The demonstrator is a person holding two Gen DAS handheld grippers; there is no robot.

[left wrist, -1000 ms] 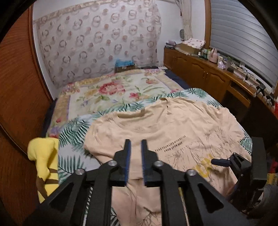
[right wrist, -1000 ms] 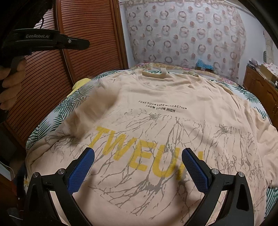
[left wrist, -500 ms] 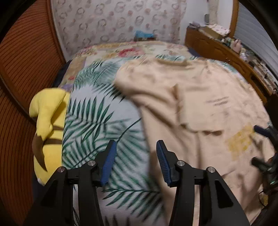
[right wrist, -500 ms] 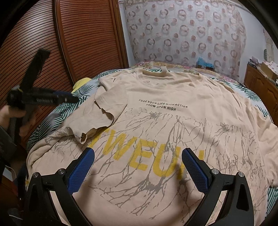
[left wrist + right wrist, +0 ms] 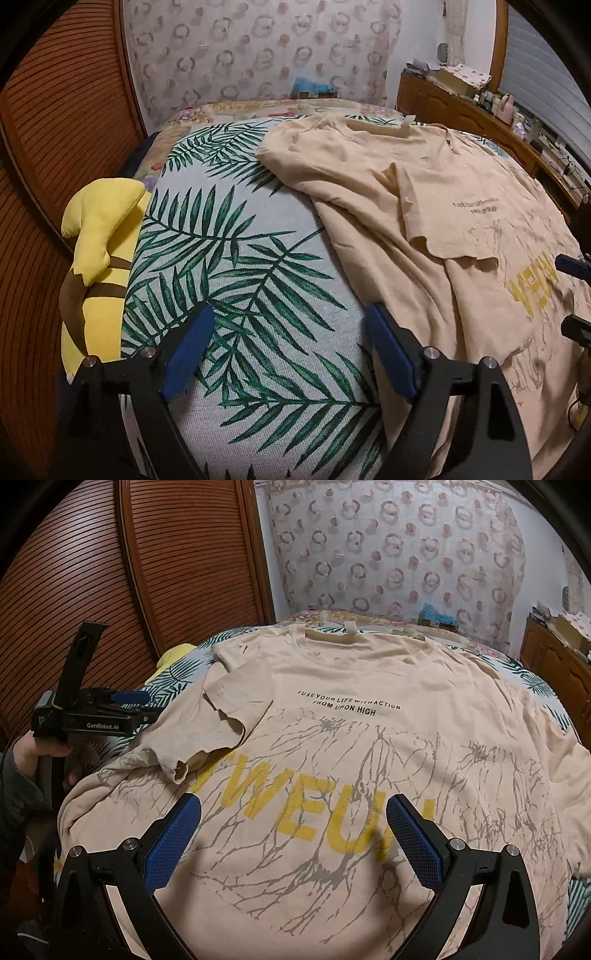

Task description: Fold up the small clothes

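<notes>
The shirt (image 5: 369,746) lies flat on the bed (image 5: 236,258), one sleeve (image 5: 218,720) folded inward. My left gripper (image 5: 288,347) has just been opening its jaws; they stand wide over bare bedspread, nothing between them. My right gripper (image 5: 295,834) hovers wide above the print, ready. The hem is cut off below.

left wrist: looked down across bed (image 5: 236,258), near | right wrist: faced T-shirt (image 5: 351,686) close | shared: T-shirt, folded sleeve (image 5: 436,218)
</notes>
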